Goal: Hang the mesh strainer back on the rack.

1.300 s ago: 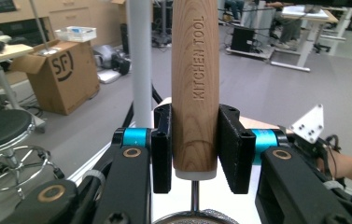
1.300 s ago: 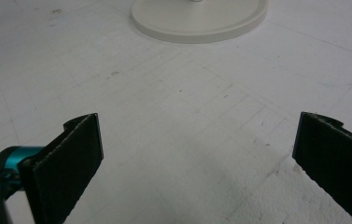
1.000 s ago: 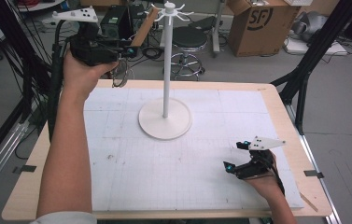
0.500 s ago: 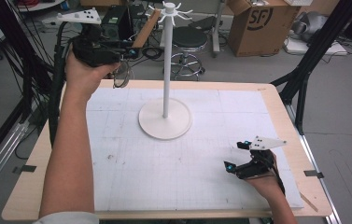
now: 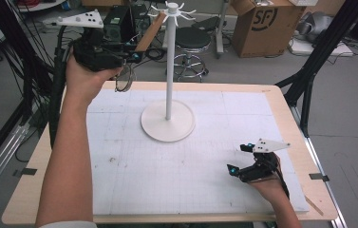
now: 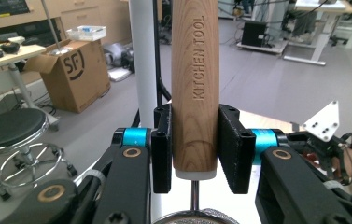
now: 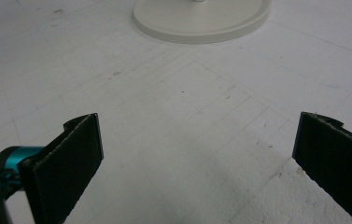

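— Where is the left claw?

— Upper left of the high view, raised above the far left corner of the pale wooden desk. Its jaws are clamped on the light brown wooden handle stamped "KITCHEN TOOL". In the left claw view the handle stands upright between the two black jaws, a white collar at its lower end and a thin metal stem running down to a round metal rim at the bottom edge.

— And in the high view?

— The handle slants up to the right toward the white hook-topped stand, its tip near the ring of hooks at top centre. A round wire mesh strainer head hangs below the claw.

— The stand itself?

— Its round white base sits on the white gridded mat, centre of the frame, slightly toward the far side.

— The right claw?

— Lower right of the high view, low over the mat, jaws spread wide with nothing between them. The right claw view shows bare mat between the jaws and the stand's base at the top edge.
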